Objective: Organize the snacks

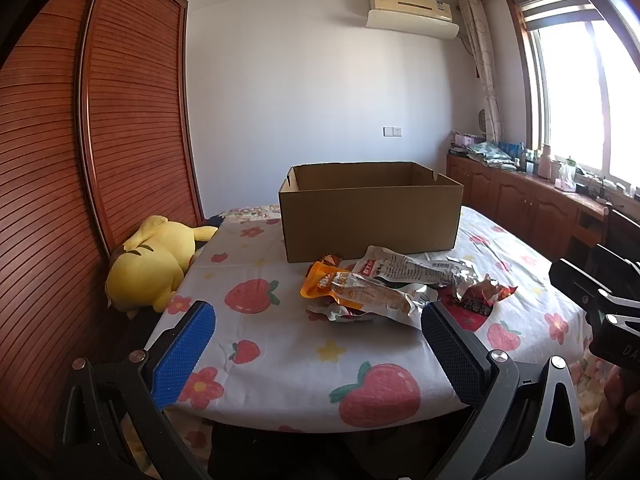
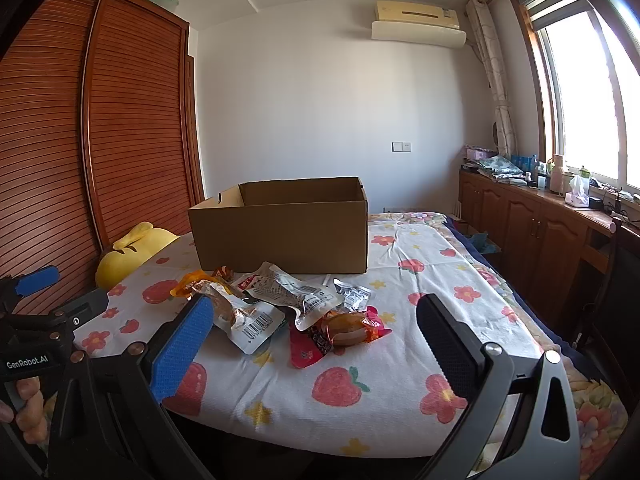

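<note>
Near the tablecloth's [image 1: 280, 360] front edge, my left gripper [image 1: 316, 344] and right gripper [image 2: 316, 332] hovered spread, empty; snack packets [image 1: 384, 288] lay heaped before the cardboard box [image 1: 370, 216]. Sorting unstarted; next, pinch one packet.

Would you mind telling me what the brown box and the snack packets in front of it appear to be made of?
The brown box looks like corrugated cardboard, matte and unprinted, with folded edges and a notched rim. The snack packets look like thin plastic or foil film: they are glossy and crinkled, with silvery glints and sealed flat edges; the exact film cannot be told. One orange packet seems partly see-through.
</note>
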